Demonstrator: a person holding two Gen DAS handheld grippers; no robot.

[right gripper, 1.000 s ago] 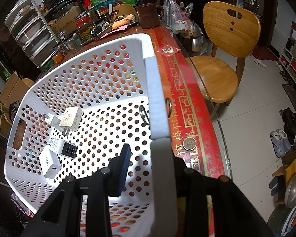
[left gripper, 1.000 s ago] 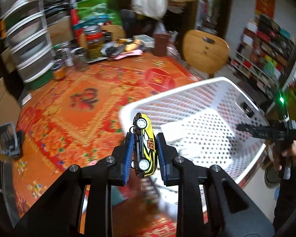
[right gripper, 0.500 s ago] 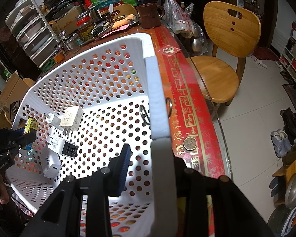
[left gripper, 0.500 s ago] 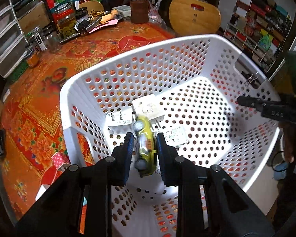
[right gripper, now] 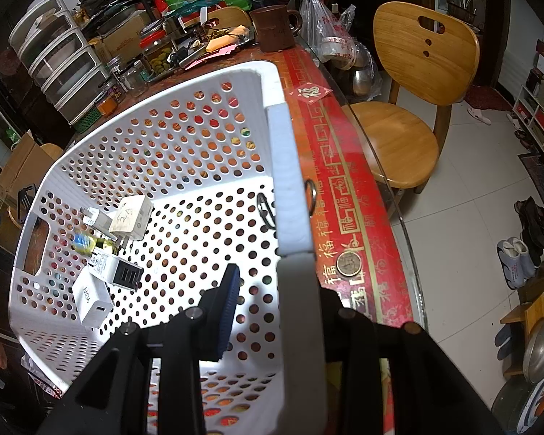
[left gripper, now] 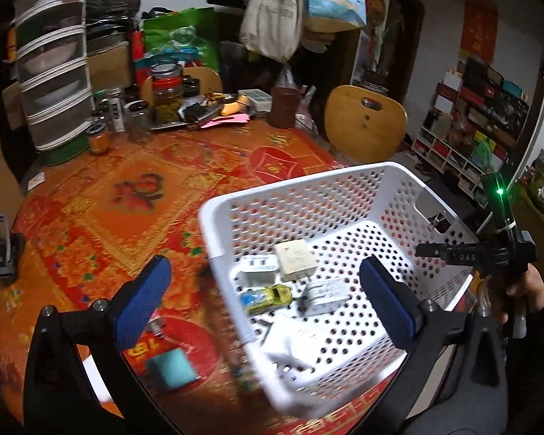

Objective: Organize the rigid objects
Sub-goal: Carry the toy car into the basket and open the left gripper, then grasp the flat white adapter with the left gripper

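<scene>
A white perforated basket [left gripper: 308, 188] stands on the table. On its floor lies a yellow and blue toy car [left gripper: 266, 294] among several white chargers [left gripper: 295, 255]. My left gripper [left gripper: 264, 304] hovers above the basket's near corner. Its jaws are opening wide, and nothing is pressed between the blue pads [left gripper: 141, 304]. In the right wrist view the toy car [right gripper: 90, 244] lies by the far wall, beside a charger [right gripper: 132, 215]. My right gripper [right gripper: 283, 290] is shut on the basket's side wall [right gripper: 290, 181]; one finger is hidden behind the wall.
A teal block [left gripper: 170, 366] lies on the red patterned tablecloth [left gripper: 127, 199] near the front edge. Jars, a brown mug [left gripper: 283, 108] and plastic drawers [left gripper: 54, 83] crowd the back. A wooden chair [right gripper: 417, 72] stands beside the table. A coin [right gripper: 349, 262] lies by the basket.
The left gripper carried the toy car over the basket, opened and drew back. The car now lies on the basket floor. The right gripper has not moved.
</scene>
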